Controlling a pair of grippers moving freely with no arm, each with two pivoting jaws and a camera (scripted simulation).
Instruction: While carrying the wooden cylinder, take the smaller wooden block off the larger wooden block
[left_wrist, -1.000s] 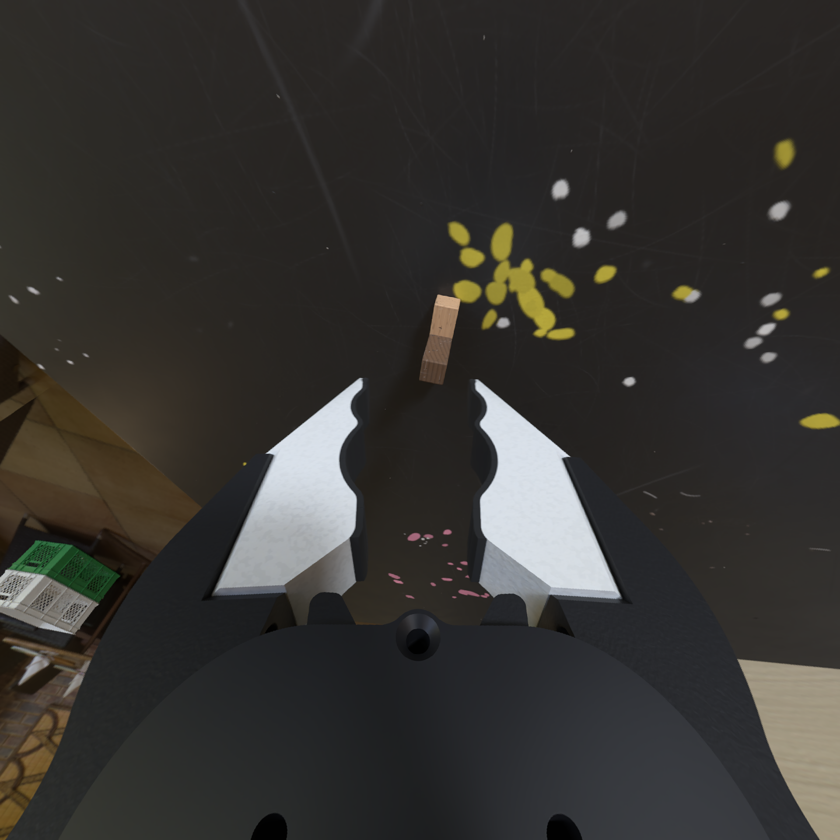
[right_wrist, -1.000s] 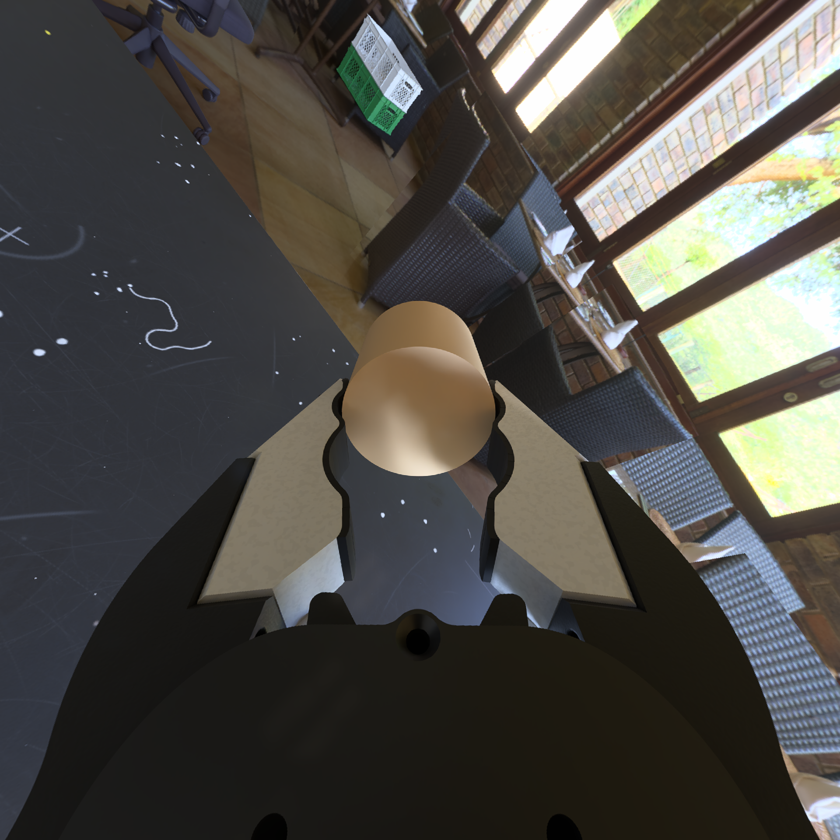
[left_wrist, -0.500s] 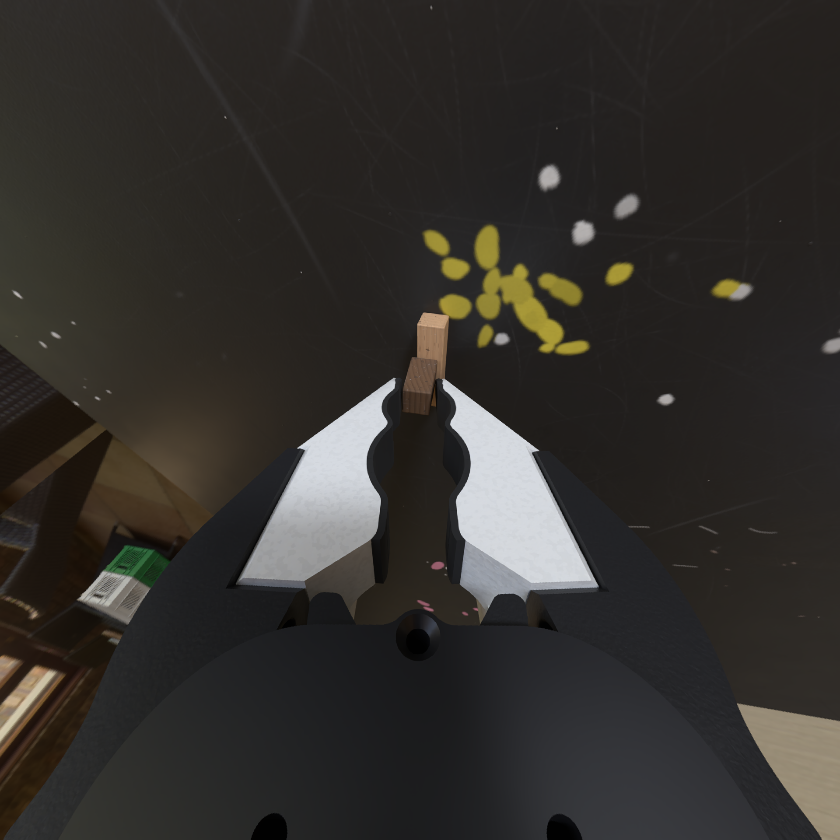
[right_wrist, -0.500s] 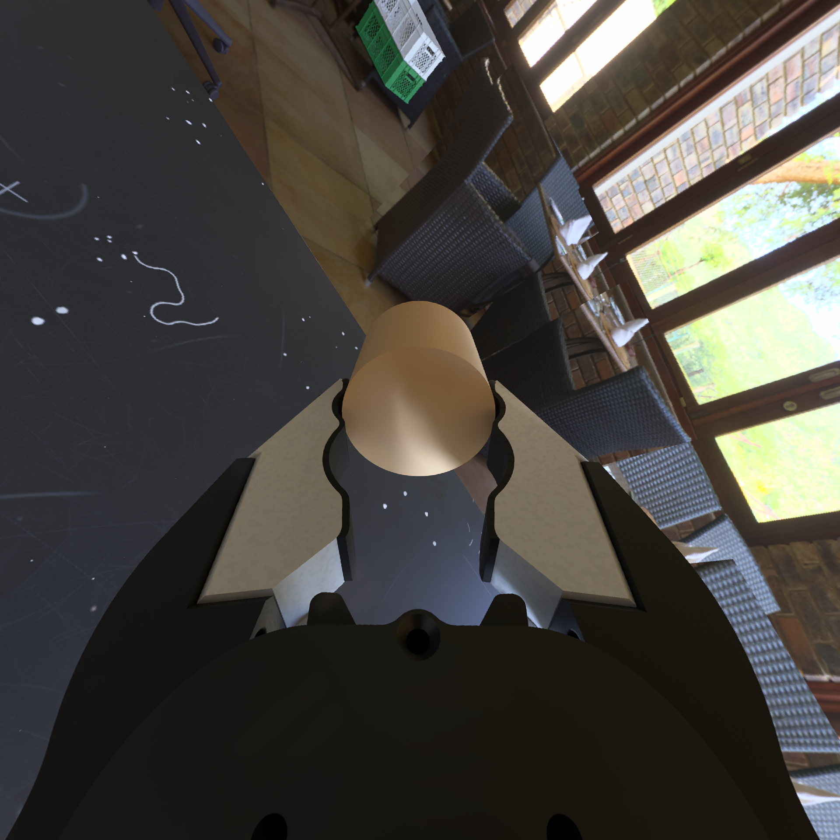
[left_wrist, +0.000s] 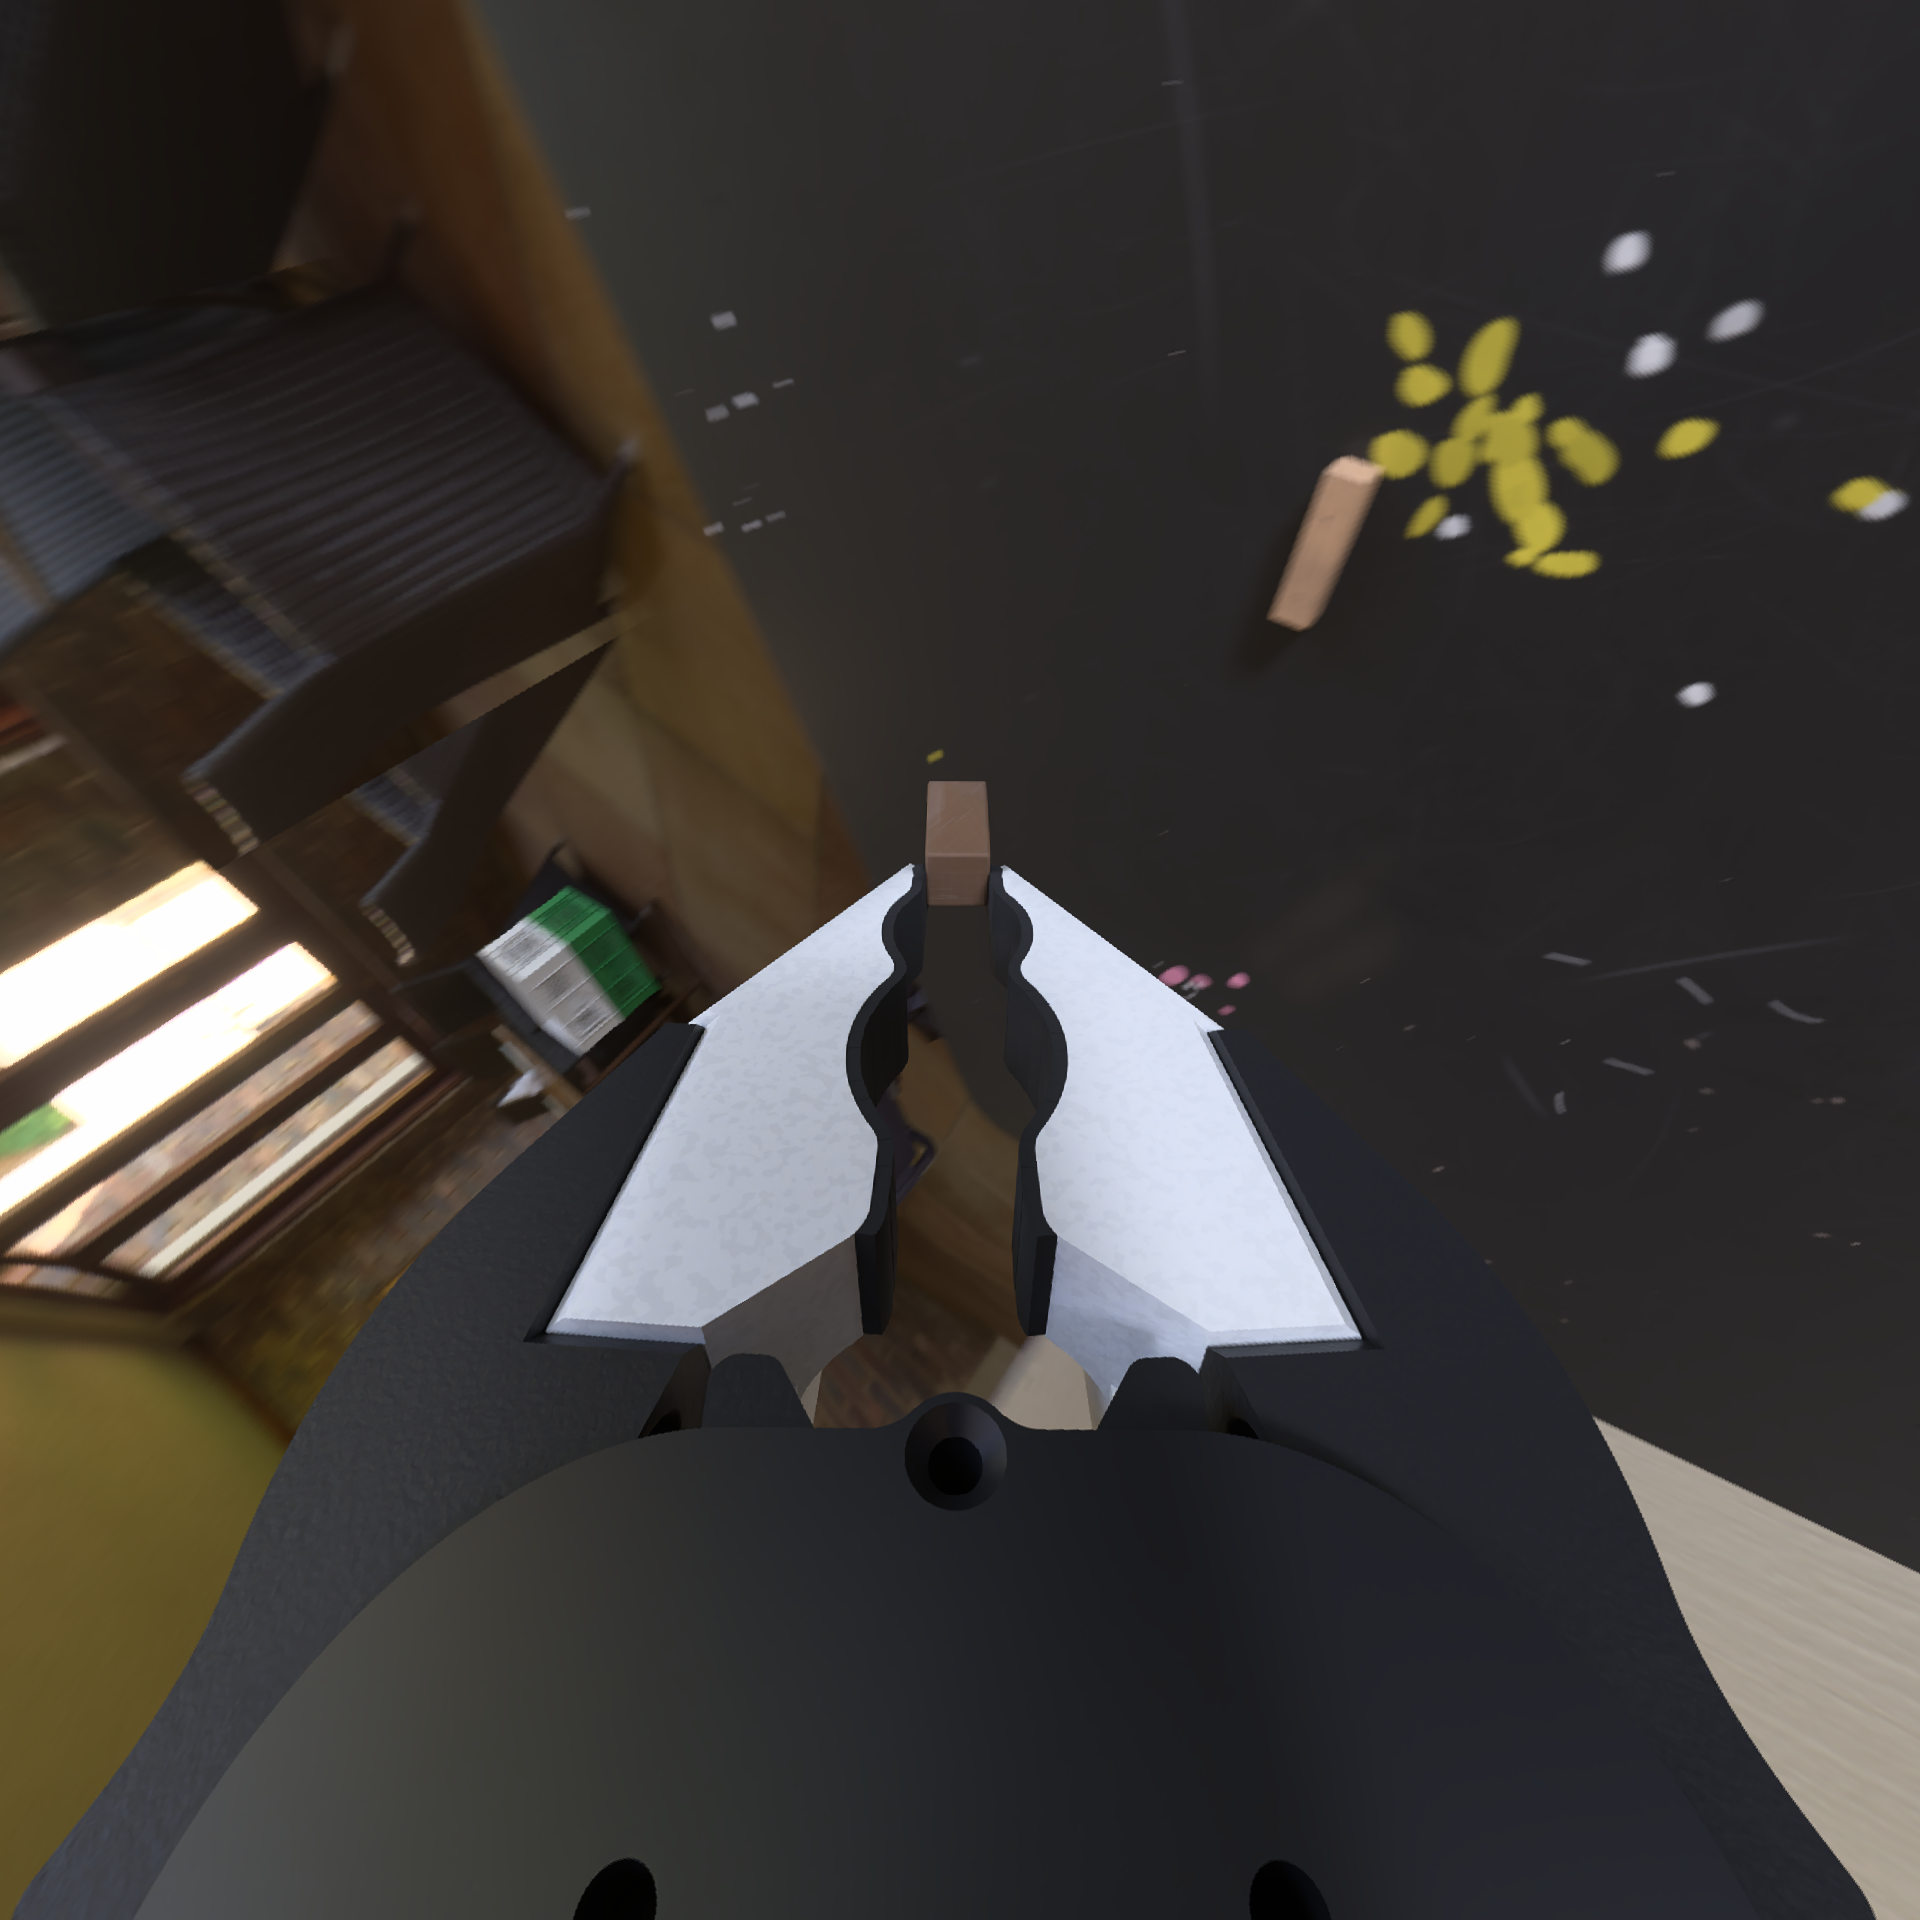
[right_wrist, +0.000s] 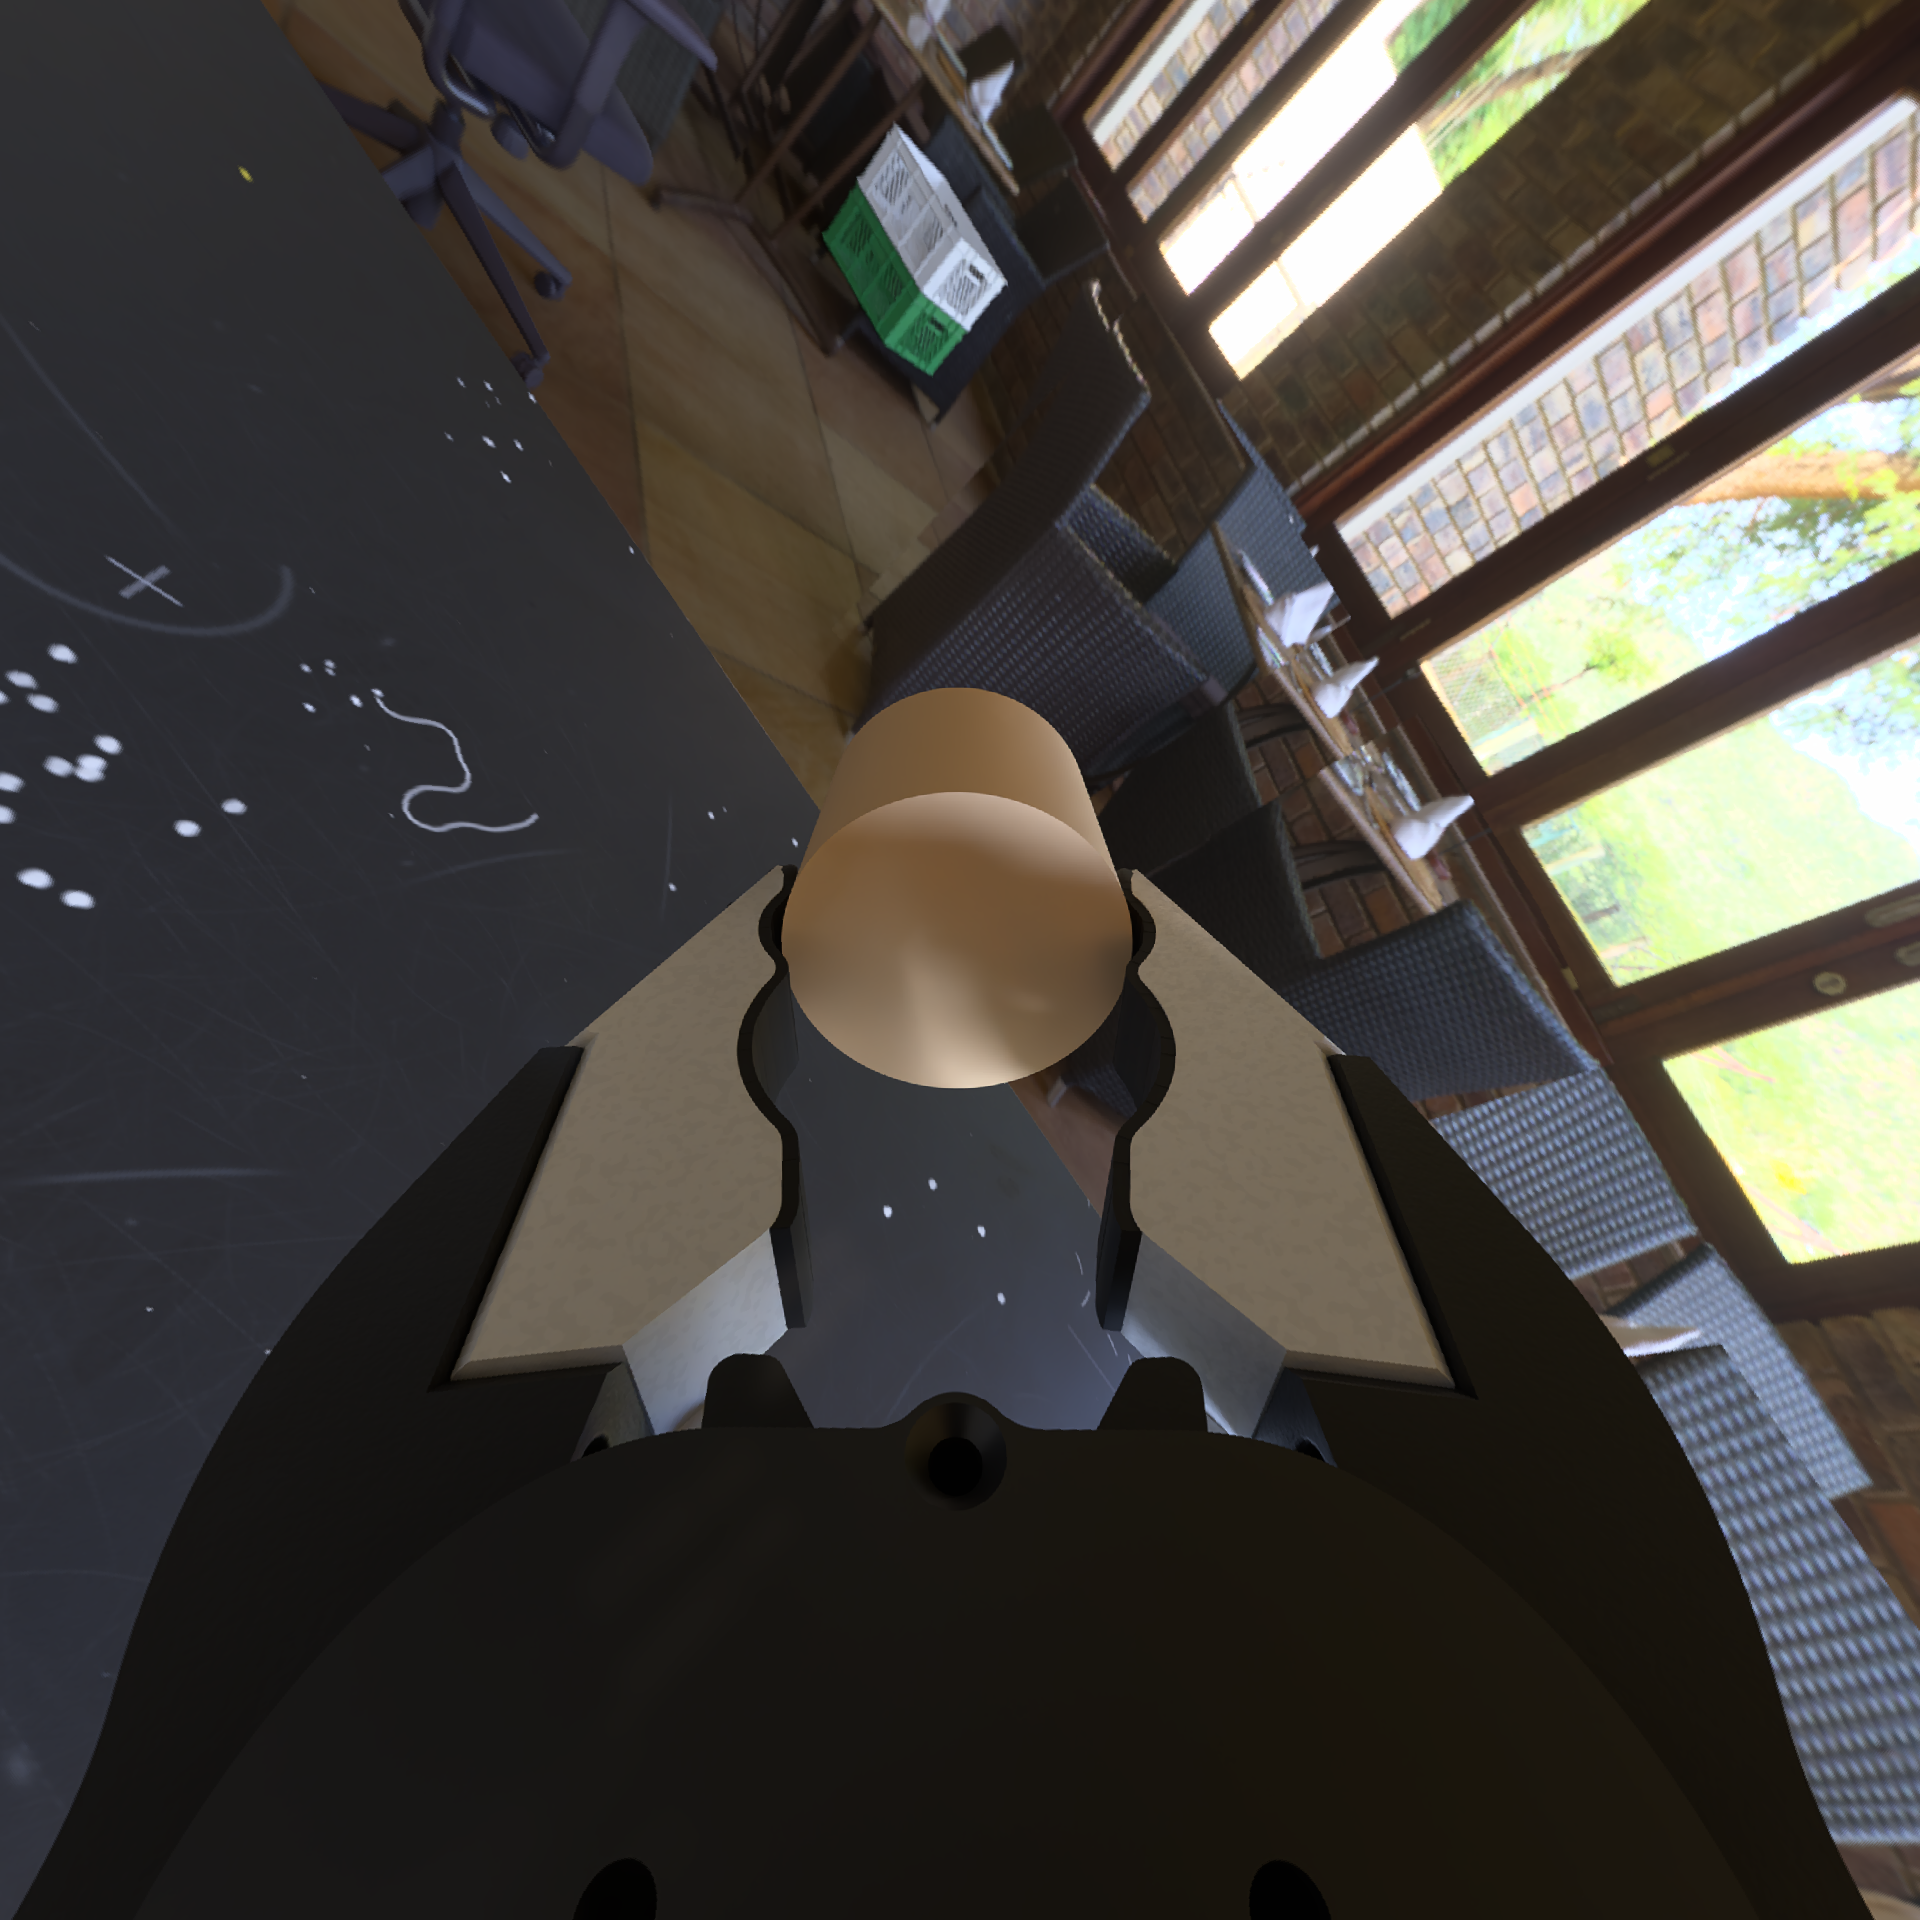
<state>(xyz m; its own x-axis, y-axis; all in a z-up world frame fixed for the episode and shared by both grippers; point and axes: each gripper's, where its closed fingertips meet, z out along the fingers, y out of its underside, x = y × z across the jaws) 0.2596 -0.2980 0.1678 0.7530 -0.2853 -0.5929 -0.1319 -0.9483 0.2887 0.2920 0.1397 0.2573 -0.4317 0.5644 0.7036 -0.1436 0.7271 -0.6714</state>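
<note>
With the small block (left_wrist: 955, 858) nipped only at the very tips of the left gripper (left_wrist: 956, 883), its narrow fingers (left_wrist: 800, 1081) need steady pressure and a slow carry. The larger block (left_wrist: 1325, 543) lies on the dark counter (left_wrist: 1039, 312), upper right of the frame, apparently tilted. The right gripper (right_wrist: 956, 935) fingers (right_wrist: 623, 1164) clamp the wooden cylinder (right_wrist: 956, 914) at mid-frame.
</note>
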